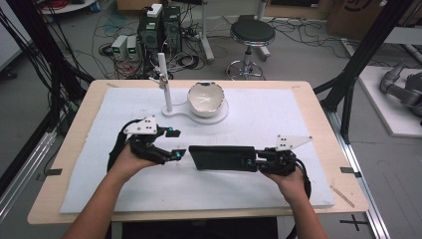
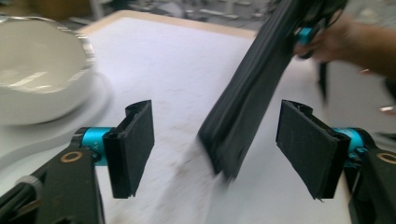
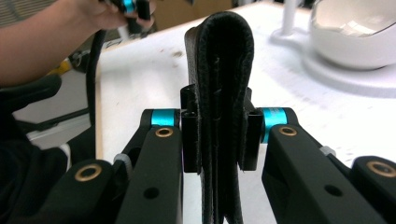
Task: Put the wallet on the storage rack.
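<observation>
A flat black folded leather case (image 1: 221,158) is held just above the white mat (image 1: 259,119), lengthwise across the table. My right gripper (image 1: 251,162) is shut on its right end. In the right gripper view both pads (image 3: 191,140) press the case (image 3: 219,60) edge-on. My left gripper (image 1: 176,143) stands open at the case's left end. In the left gripper view the pads (image 2: 135,149) are wide apart, and the case's end (image 2: 252,93) sits in line with the gap, touching neither pad.
A white bowl (image 1: 205,98) sits on a round white base with an upright white post (image 1: 163,79) at the back middle of the mat. The wooden table edge (image 1: 199,215) runs along the front. Stool, computers and cables stand on the floor beyond.
</observation>
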`<state>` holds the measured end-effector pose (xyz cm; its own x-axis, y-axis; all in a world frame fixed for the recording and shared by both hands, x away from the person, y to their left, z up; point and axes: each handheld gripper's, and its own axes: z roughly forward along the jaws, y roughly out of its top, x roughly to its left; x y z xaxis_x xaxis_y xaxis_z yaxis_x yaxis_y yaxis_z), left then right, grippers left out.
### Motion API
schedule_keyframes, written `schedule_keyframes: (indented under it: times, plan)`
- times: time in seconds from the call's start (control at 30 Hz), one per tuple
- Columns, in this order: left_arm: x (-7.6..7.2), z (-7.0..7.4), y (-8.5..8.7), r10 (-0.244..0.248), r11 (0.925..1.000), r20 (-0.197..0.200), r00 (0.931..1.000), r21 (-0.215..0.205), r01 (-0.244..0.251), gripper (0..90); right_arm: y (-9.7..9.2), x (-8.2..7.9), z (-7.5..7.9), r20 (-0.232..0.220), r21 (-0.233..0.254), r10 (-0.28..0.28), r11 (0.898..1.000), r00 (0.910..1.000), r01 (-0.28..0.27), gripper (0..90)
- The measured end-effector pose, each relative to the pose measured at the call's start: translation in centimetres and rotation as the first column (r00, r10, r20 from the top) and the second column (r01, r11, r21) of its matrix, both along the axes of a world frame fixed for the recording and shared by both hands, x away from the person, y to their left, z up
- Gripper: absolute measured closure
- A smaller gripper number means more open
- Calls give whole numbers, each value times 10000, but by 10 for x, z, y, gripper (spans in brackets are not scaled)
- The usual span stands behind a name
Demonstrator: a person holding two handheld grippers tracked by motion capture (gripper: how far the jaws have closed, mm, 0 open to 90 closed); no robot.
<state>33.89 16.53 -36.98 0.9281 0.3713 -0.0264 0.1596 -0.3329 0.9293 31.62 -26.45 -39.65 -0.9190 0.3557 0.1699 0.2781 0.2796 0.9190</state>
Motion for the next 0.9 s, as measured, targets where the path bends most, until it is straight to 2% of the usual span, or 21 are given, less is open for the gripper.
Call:
schedule_keyframes:
  times: [0.2, 0.37, 0.47, 0.63, 0.77, 0.9]
  plan:
    - [-4, -12, 36, 975, 9952, -99, 9952, 40, -974, 204, -5, 3, 16, 359, 95, -649, 9979, 9972, 646, 766]
    - [-8, -25, 56, 1352, 9908, -262, 9905, -17, -1353, 191, -7, 13, 36, 697, 124, -1324, 9912, 9887, 1318, 766]
    - [-9, -29, 64, 1510, 9885, -282, 9881, 11, -1510, 189, -4, 24, 51, 897, -167, -1601, 9866, 9830, 1622, 766]
    - [-6, -32, 71, 1684, 9854, -432, 9848, -191, -1694, 177, 4, 47, 75, 1027, -569, -1876, 9793, 9769, 1941, 766]
    - [-5, -39, 71, 1745, 9838, -597, 9828, -311, -1765, 159, 12, 68, 88, 1054, -921, -2206, 9687, 9697, 2304, 764]
    - [-3, -44, 69, 1824, 9829, -690, 9808, -136, -1837, 156, 17, 86, 98, 1130, -1317, -2496, 9556, 9617, 2635, 764]
